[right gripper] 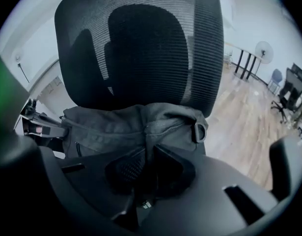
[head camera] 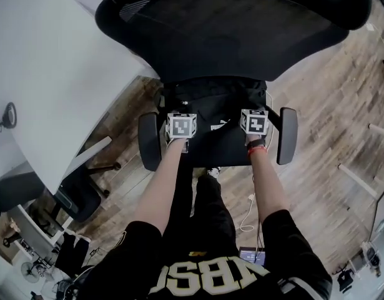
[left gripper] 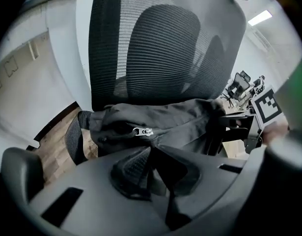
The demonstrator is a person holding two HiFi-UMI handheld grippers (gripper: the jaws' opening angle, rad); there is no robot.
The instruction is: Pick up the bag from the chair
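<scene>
Bag [head camera: 216, 102] on chair [head camera: 287, 136], in both jaws

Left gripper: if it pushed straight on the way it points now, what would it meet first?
The bag, straight away. The left gripper has its tongs shut with the dark fabric right at their tips, seemingly pinched already. Behind the bag stands the chair's mesh backrest, though how far behind is unclear.

large shirt lettering [head camera: 207, 279], not clearly legible
</scene>
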